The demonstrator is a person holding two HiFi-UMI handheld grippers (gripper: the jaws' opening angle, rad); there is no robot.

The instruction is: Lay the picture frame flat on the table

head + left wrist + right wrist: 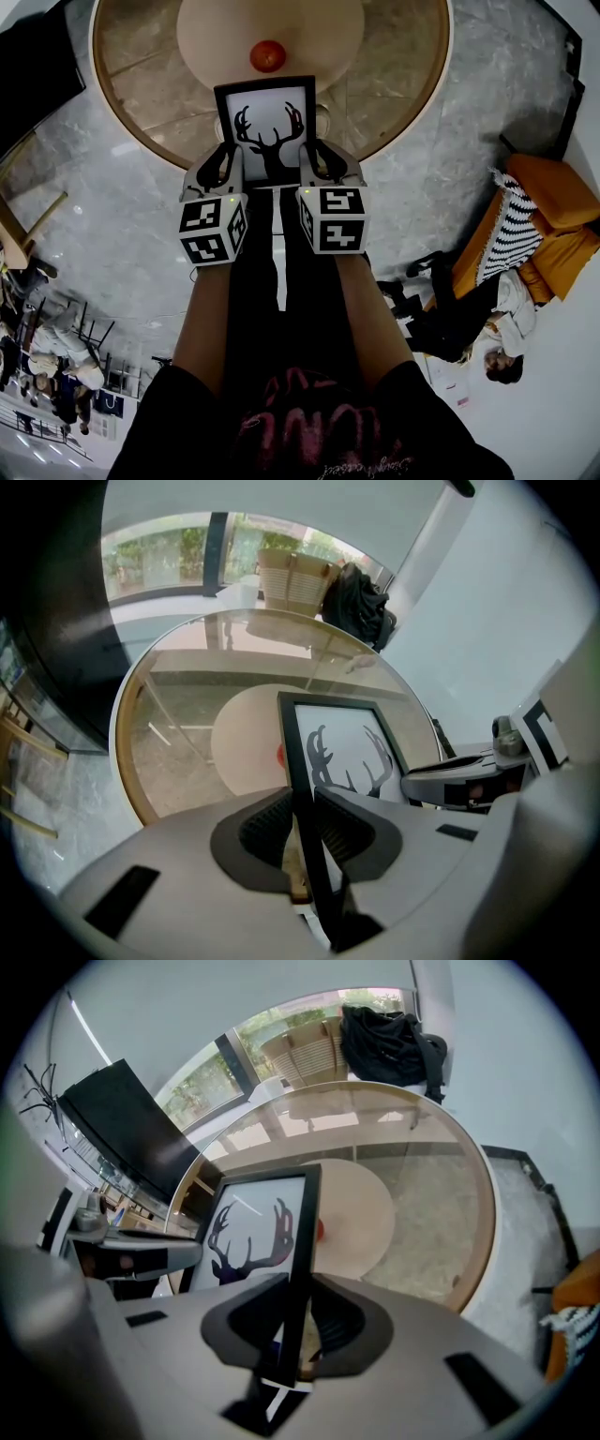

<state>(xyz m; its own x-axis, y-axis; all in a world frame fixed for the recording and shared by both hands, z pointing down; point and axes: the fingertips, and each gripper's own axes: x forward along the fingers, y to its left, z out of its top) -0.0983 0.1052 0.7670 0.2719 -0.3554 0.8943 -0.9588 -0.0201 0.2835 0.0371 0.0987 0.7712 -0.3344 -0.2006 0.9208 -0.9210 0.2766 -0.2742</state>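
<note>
A black picture frame point(268, 126) with a stag's-head print is held up between both grippers, over the near edge of a round glass table point(403, 84). My left gripper point(223, 167) is shut on the frame's left edge point(298, 789). My right gripper point(319, 161) is shut on its right edge point(302, 1251). The frame point(342, 752) tilts back, its printed face point(251, 1232) turned up toward me.
A small red ball point(267, 56) lies on the table's round pale centre disc point(328, 37), just beyond the frame. An orange armchair with a striped cushion point(544, 225) stands on the marble floor at right, and a person point(469, 319) sits beside it. A black bag point(389, 1044) lies past the table's far side.
</note>
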